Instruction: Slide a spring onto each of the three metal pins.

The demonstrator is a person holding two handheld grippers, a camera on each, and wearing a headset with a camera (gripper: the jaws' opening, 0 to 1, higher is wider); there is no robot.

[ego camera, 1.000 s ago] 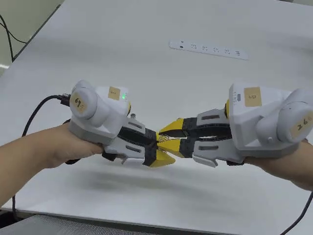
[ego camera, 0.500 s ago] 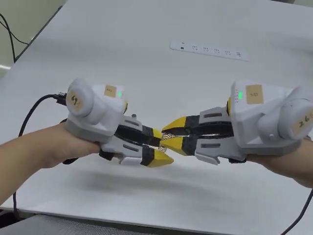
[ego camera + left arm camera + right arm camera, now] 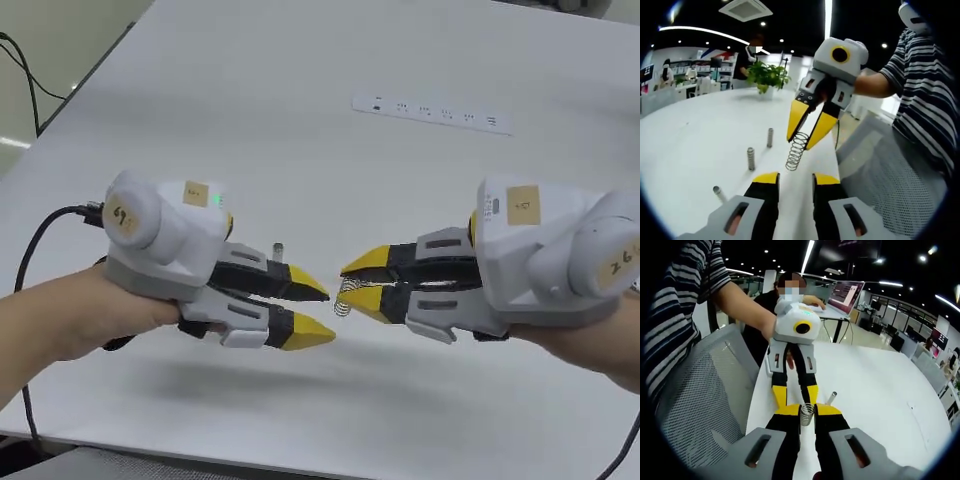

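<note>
Spring (image 3: 797, 151) pinched at one end by right tool (image 3: 808, 412), held in air over desk (image 3: 300, 120), near bare pin (image 3: 716, 191) but not on it. Left tool (image 3: 796, 178) spread, nothing gripped, tips just short of spring. Beyond bare pin, second pin (image 3: 751, 158) and third pin (image 3: 770, 137) seemingly coiled already. Judged: two done, last spring left to be slid on.

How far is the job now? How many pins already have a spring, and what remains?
Done, as far as it shows: the far pin and the middle pin look ribbed, as if each already carries its coil. In hand: the right gripper is shut on a spring above the table; the left gripper is open. Left: the near pin looks bare.
</note>
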